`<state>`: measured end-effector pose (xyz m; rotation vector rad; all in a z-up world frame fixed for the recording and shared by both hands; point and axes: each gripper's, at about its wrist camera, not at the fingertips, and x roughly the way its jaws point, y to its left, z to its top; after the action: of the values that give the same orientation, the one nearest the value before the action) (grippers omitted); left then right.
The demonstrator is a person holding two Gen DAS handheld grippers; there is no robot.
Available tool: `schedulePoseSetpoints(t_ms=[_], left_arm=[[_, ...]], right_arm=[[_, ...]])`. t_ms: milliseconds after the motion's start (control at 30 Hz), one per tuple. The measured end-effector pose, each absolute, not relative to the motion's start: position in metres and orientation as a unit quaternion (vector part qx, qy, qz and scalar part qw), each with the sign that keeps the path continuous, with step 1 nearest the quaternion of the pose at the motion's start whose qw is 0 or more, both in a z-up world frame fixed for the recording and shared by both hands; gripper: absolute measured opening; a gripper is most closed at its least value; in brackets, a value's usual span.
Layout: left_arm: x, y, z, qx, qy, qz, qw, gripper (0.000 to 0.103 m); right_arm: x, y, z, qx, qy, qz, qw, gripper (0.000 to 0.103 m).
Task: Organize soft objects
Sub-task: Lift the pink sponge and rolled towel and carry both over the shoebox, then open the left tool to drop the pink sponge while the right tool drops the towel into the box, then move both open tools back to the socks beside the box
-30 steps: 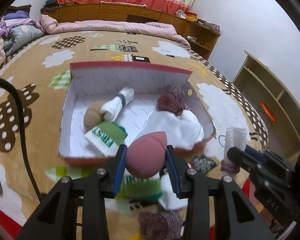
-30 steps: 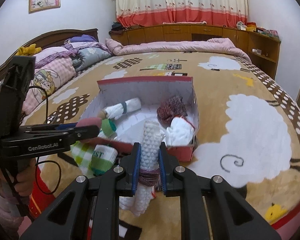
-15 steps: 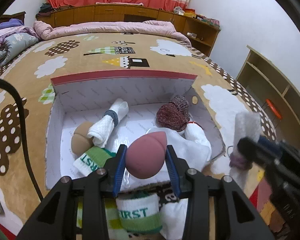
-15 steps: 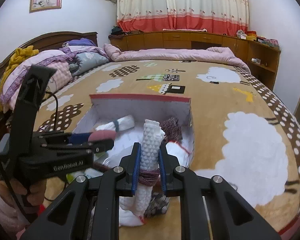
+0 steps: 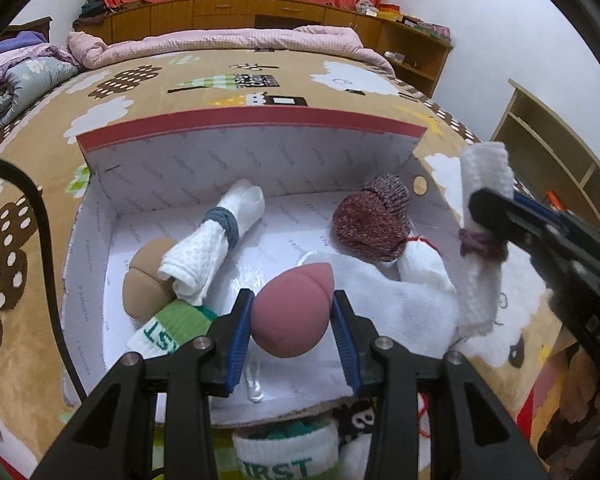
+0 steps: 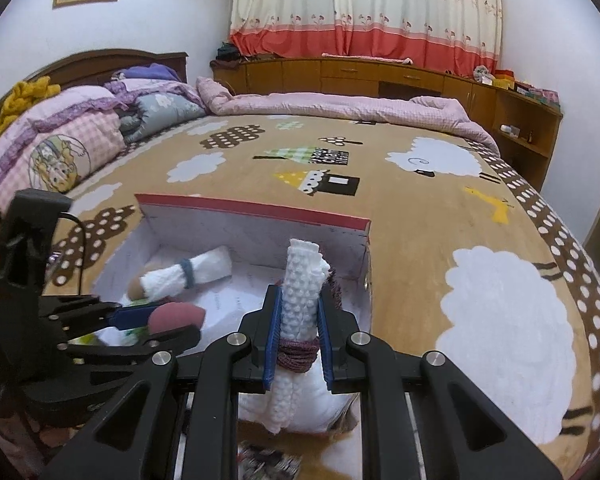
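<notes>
A shallow white box with a red rim (image 5: 252, 118) (image 6: 252, 212) lies on the bed. My left gripper (image 5: 292, 314) is shut on a pink egg-shaped sponge (image 5: 290, 312) (image 6: 176, 316), held over the box's near side. My right gripper (image 6: 298, 312) is shut on a rolled white towel tied with a purple band (image 6: 302, 280) (image 5: 482, 240), upright at the box's right end. Inside lie a white roll with a grey band (image 5: 212, 236), a tan sponge (image 5: 144, 284), a maroon knit roll (image 5: 370, 224), a white cloth (image 5: 412, 292) and a green-and-white sock (image 5: 168, 326).
Another green-and-white sock (image 5: 284, 456) and a patterned sock (image 5: 358, 420) lie in front of the box. A black cable (image 5: 44, 248) runs along the left. Pillows and quilts (image 6: 60, 136) pile at the bed's head; wooden shelves (image 5: 540, 152) stand on the right.
Both grippers have moved forward toward the box with their loads. The pink sponge now hangs over the box's inside, and the white towel roll has come up to the box's right end.
</notes>
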<state>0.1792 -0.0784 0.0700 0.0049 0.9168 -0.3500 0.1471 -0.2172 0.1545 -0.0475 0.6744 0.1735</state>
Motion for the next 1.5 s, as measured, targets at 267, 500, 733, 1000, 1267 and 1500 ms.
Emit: schedulePoseSetpoints(t_ms=[267, 500, 733, 1000, 1267, 1500], left_arm=[[0.188, -0.083, 0.053, 0.004, 0.452, -0.163, 0.877, 0.041], [0.189, -0.086, 0.05, 0.013, 0.45, -0.16, 0.878, 0.042], [0.189, -0.088, 0.048, 0.017, 0.452, -0.154, 0.879, 0.043], [0.185, -0.089, 0.053, 0.019, 0.453, -0.151, 0.878, 0.06], [0.173, -0.087, 0.065, 0.025, 0.445, -0.149, 0.882, 0.062], [0.159, -0.079, 0.08, 0.027, 0.438, -0.142, 0.887, 0.064]], right_arm=[[0.171, -0.219, 0.133, -0.03, 0.348, 0.074, 0.934, 0.018], [0.178, -0.222, 0.117, -0.02, 0.363, 0.076, 0.928, 0.018], [0.178, -0.226, 0.113, -0.005, 0.365, 0.077, 0.928, 0.023], [0.174, -0.229, 0.119, 0.005, 0.359, 0.074, 0.93, 0.045], [0.163, -0.229, 0.131, 0.01, 0.342, 0.077, 0.936, 0.058], [0.148, -0.233, 0.142, 0.03, 0.331, 0.082, 0.94, 0.059]])
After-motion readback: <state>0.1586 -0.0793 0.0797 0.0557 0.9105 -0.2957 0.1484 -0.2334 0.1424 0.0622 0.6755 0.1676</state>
